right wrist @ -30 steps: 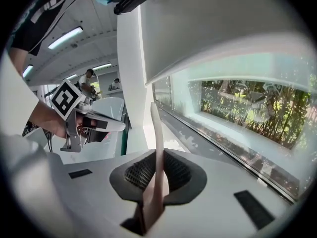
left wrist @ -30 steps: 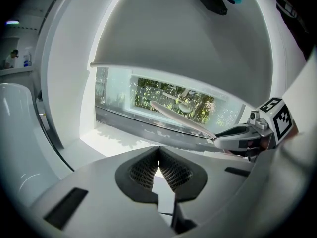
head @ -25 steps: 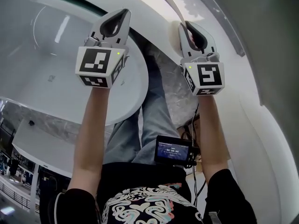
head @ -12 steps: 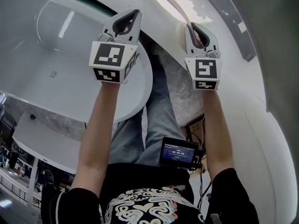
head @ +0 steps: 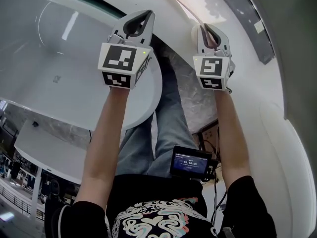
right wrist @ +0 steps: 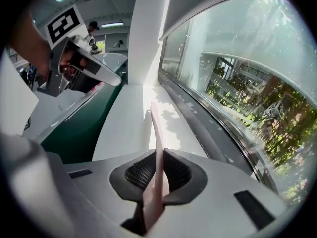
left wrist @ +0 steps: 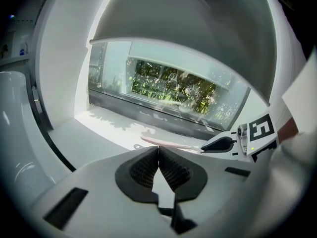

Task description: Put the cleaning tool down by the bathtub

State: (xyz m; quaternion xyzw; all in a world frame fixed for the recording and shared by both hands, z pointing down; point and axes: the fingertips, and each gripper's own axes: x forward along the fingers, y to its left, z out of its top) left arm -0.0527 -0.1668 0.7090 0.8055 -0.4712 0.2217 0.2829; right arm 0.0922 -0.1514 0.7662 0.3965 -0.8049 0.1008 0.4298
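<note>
The cleaning tool (right wrist: 155, 128) is a thin, flat pink strip. My right gripper (right wrist: 157, 155) is shut on its near end, and the strip points forward over the white ledge (right wrist: 124, 118) beside the window. In the head view the right gripper (head: 207, 29) is at upper right, with the tool (head: 184, 8) running up and left from it. My left gripper (head: 142, 15) is held over the white bathtub (head: 69, 83). Its jaws (left wrist: 158, 150) are pressed together with nothing between them. The left gripper view also shows the tool (left wrist: 168, 143) and the right gripper (left wrist: 225, 144).
A long window (right wrist: 237, 98) with a dark sill channel (right wrist: 198, 113) runs along the ledge. A dark green band (right wrist: 79, 128) lies between ledge and tub. The person's legs (head: 158, 133) and a small screen (head: 190, 161) are below the grippers.
Both grippers have risen and drifted slightly right in the head view. The pink tool stays in the right gripper; the left stays shut and empty.
</note>
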